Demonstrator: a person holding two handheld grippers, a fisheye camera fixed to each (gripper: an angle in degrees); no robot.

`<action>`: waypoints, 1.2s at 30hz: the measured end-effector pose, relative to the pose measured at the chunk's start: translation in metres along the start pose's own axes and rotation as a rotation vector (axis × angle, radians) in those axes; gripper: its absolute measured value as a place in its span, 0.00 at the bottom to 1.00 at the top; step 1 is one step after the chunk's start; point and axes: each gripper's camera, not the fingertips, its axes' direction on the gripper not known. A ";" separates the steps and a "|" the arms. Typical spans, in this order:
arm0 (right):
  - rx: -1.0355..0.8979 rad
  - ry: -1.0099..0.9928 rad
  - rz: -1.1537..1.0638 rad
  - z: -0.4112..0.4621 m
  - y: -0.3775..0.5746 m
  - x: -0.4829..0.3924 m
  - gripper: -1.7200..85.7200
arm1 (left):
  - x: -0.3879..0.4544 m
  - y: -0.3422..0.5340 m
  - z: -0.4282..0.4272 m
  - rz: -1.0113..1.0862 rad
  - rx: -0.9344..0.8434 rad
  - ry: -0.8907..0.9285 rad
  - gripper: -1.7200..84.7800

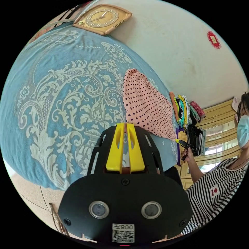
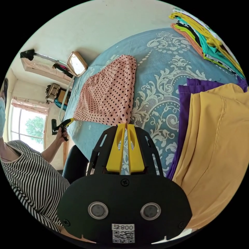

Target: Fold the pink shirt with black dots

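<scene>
The pink shirt with black dots (image 1: 146,103) lies stretched over the blue patterned bedspread (image 1: 59,103). My left gripper (image 1: 126,125) is shut on one near corner of it, yellow jaws pressed together on the hem. In the right gripper view, the pink shirt (image 2: 109,93) spreads away from my right gripper (image 2: 126,125), which is shut on the other near corner. The right gripper (image 1: 181,141) also shows in the left gripper view, at the shirt's far end in a hand. The left gripper (image 2: 68,121) shows in the right gripper view, held by the person's hand.
A yellow garment (image 2: 215,145) over a purple one (image 2: 185,103) lies beside the shirt. A stack of folded clothes (image 2: 207,39) sits further back on the bed. A wall clock (image 1: 102,18) lies at the bed's far end. A person in a striped top (image 1: 218,189) stands by the bed's edge.
</scene>
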 end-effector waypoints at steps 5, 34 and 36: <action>0.114 0.135 -0.030 -0.018 0.008 -0.030 0.02 | 0.026 0.010 0.024 0.117 0.053 0.046 0.02; -0.019 0.372 -0.273 0.028 -0.137 -0.071 0.02 | 0.075 0.125 0.336 0.497 -0.190 -0.192 0.03; 0.001 0.364 -0.249 0.011 -0.139 -0.063 0.02 | 0.075 0.138 0.343 0.496 -0.156 -0.199 0.03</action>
